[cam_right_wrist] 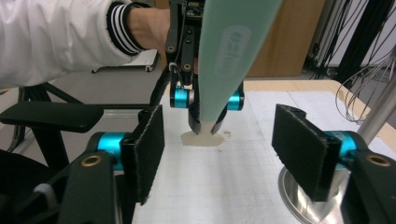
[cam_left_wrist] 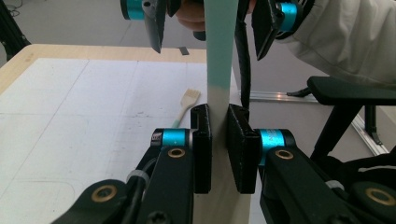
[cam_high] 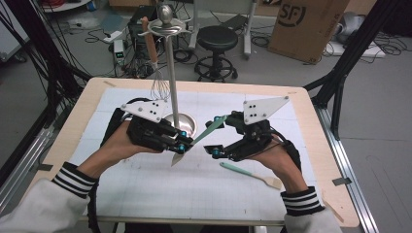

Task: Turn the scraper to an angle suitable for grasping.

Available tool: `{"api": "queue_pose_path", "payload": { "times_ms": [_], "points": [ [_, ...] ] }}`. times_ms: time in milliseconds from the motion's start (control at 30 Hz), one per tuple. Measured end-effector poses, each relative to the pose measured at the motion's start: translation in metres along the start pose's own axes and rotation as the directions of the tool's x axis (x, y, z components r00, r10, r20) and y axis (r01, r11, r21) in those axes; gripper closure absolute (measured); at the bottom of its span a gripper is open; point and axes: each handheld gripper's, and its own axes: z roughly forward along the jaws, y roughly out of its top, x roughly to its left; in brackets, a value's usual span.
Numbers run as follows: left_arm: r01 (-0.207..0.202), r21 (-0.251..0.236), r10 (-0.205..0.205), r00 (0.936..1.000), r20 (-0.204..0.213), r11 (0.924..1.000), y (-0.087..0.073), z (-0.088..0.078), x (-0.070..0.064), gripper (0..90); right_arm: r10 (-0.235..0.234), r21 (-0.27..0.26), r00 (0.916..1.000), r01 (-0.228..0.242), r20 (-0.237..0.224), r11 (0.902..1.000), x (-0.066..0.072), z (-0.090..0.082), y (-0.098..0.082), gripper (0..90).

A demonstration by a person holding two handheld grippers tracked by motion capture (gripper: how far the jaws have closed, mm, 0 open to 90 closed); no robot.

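"SF" on box (cam_high: 297,22). My left claw (cam_high: 180,145) pinches spatula (cam_high: 206,130); right claw (cam_high: 215,136) spread around its handle.

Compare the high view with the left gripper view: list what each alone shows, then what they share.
High view alone: the tall metal stand with its round base, a whisk hanging from it, and a black stool beyond the table.

Left gripper view alone: the left gripper pads pressed close on the spatula's pale blade end.

Both: the mint-handled spatula spanning between the grippers, the right gripper with jaws apart around its handle, and a second mint utensil lying on the table.
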Motion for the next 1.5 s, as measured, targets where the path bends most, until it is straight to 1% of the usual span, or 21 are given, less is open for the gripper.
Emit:
{"api": "queue_pose_path", "payload": {
  "times_ms": [67,100,133,200,233,333,433,467,533,600,633,667,767,833,867,933,1067,1200,1233,1333,1500],
  "points": [
    [0.004,0.002,-0.004,1.0,0.0,1.0,0.0,0.0006,-0.0007,80.6,-0.006,0.002,1.0,0.006,-0.007,1.0,0.0005,0.0014,0.0005,39.4],
    [0.0,0.003,0.0,1.0,0.002,1.0,0.0,0.0008,-0.0006,80.6,-0.012,-0.001,0.9999,0.012,-0.003,0.9999,0.0006,0.0021,0.0007,40.9],
    [-0.004,0.003,0.004,1.0,0.003,1.0,0.0001,0.0008,-0.0005,80.7,-0.006,0.007,0.9999,0.006,-0.009,1.0,0.0015,0.0021,0.0007,43.4],
    [0.003,0.001,-0.003,1.0,0.003,1.0,0.0001,0.0007,-0.0005,80.6,-0.028,0.001,0.9995,0.028,-0.012,0.9996,0.0014,0.003,0.0011,45.7],
    [0.007,-0.002,-0.007,1.0,0.001,1.0,0.0,0.0006,-0.0006,80.6,-0.023,0.001,0.9997,0.023,-0.013,0.9997,0.0024,0.0026,0.0013,46.9],
    [0.004,-0.004,-0.004,1.0,0.007,1.0,0.0003,0.0005,-0.0007,80.6,-0.041,-0.012,0.9991,0.041,-0.008,0.9991,0.0031,0.0023,0.0022,49.6],
    [0.002,-0.018,-0.002,0.9999,0.016,0.9998,0.0013,0.0017,-0.0014,80.6,-0.035,-0.016,0.9994,0.035,-0.008,0.9993,0.0037,0.002,0.0024,50.6],
    [-0.003,-0.016,0.003,0.9999,0.016,0.9999,0.0018,0.002,-0.0013,80.6,-0.044,-0.023,0.999,0.044,-0.011,0.9988,0.003,0.0028,0.0025,50.6],
    [0.004,-0.021,-0.003,0.9998,0.017,0.9998,0.0023,0.0025,-0.0015,80.6,-0.043,-0.022,0.999,0.043,-0.011,0.9988,0.0033,0.0035,0.0027,51.4],
    [0.001,-0.019,-0.001,0.9998,0.018,0.9998,0.0026,0.0028,-0.0013,80.6,-0.043,-0.024,0.999,0.043,-0.015,0.9988,0.0034,0.0045,0.0028,52.2],
    [0.008,-0.024,-0.008,0.9998,0.02,0.9997,0.0026,0.0035,-0.0017,80.6,-0.043,-0.022,0.999,0.043,-0.013,0.9989,0.0034,0.0047,0.0028,52.9],
    [0.001,-0.02,-0.001,0.9998,0.019,0.9998,0.0028,0.0035,-0.0014,80.6,-0.044,-0.025,0.9989,0.044,-0.015,0.9987,0.0031,0.0052,0.0028,53.5],
    [0.005,-0.022,-0.004,0.9997,0.022,0.9997,0.0028,0.0044,-0.0014,80.6,-0.037,-0.021,0.9992,0.037,-0.016,0.9991,0.0035,0.0054,0.0027,55.8],
    [0.011,-0.027,-0.01,0.9995,0.029,0.9996,0.0028,0.0044,-0.0013,80.6,-0.047,-0.032,0.9987,0.047,-0.018,0.9984,0.0032,0.0063,0.0029,57.6],
    [0.007,-0.028,-0.006,0.9995,0.031,0.9996,0.0027,0.0039,-0.001,80.6,-0.045,-0.033,0.9988,0.045,-0.017,0.9984,0.0035,0.0063,0.0029,58.5],
    [0.007,-0.027,-0.006,0.9996,0.029,0.9996,0.0025,0.0032,-0.0011,80.6,-0.045,-0.039,0.999,0.045,-0.007,0.9982,0.0033,0.0061,0.0029,60.2],
    [0.011,-0.034,-0.01,0.9997,0.023,0.9994,0.0026,0.0022,-0.0016,80.6,-0.039,-0.039,0.9991,0.039,-0.012,0.9985,0.0044,0.0054,0.003,62.4],
    [0.006,-0.035,-0.005,0.9996,0.027,0.9994,0.0029,0.0036,-0.0015,80.6,-0.049,-0.044,0.9986,0.048,-0.019,0.9979,0.004,0.0063,0.0033,66.3],
    [0.004,-0.038,-0.003,0.9995,0.031,0.9993,0.0031,0.0042,-0.0013,80.6,-0.042,-0.037,0.9989,0.041,-0.021,0.9985,0.0048,0.0066,0.0033,68.1],
    [0.004,-0.037,-0.003,0.9994,0.035,0.9993,0.0031,0.0054,-0.0019,80.6,-0.057,-0.037,0.9979,0.056,-0.029,0.9977,0.0044,0.0082,0.0036,75.3],
    [0.0,-0.04,0.001,0.9993,0.037,0.9992,0.0031,0.0054,-0.0025,80.5,-0.053,-0.039,0.9977,0.052,-0.041,0.9979,0.0044,0.0086,0.0037,76.6]
  ]
}}
